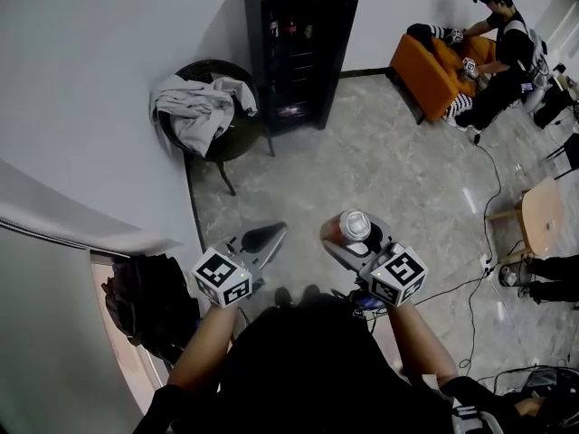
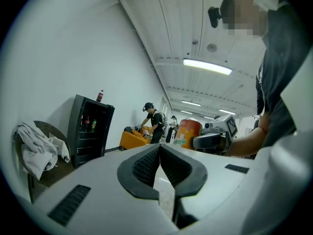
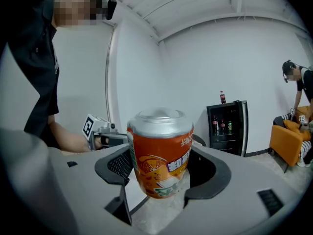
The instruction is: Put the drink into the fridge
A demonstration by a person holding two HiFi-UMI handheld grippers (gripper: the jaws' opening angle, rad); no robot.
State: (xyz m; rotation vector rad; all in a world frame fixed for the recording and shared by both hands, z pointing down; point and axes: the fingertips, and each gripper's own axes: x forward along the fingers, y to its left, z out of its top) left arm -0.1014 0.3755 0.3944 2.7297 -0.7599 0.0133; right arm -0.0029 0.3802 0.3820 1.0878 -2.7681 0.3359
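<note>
An orange drink can [image 3: 160, 153] with a silver top stands upright between the jaws of my right gripper [image 3: 161, 168], which is shut on it. The head view has the can [image 1: 351, 228] held in front of me over the floor, and in the left gripper view the can [image 2: 188, 133] shows at mid right. My left gripper [image 2: 159, 163] is shut with nothing in it; it points forward beside the right gripper [image 1: 348, 240], left gripper [image 1: 262, 238] to its left. The black fridge [image 1: 298, 48] stands against the far wall with its door open, bottles on its shelves and one on top.
A round dark chair [image 1: 210, 107] with grey clothes [image 1: 199, 107] sits left of the fridge. An orange sofa [image 1: 432, 72] with a person [image 1: 507, 52] bending over it is at the far right. A small wooden table [image 1: 541, 215] and cables lie on the right. A black bag [image 1: 149, 301] sits at my left.
</note>
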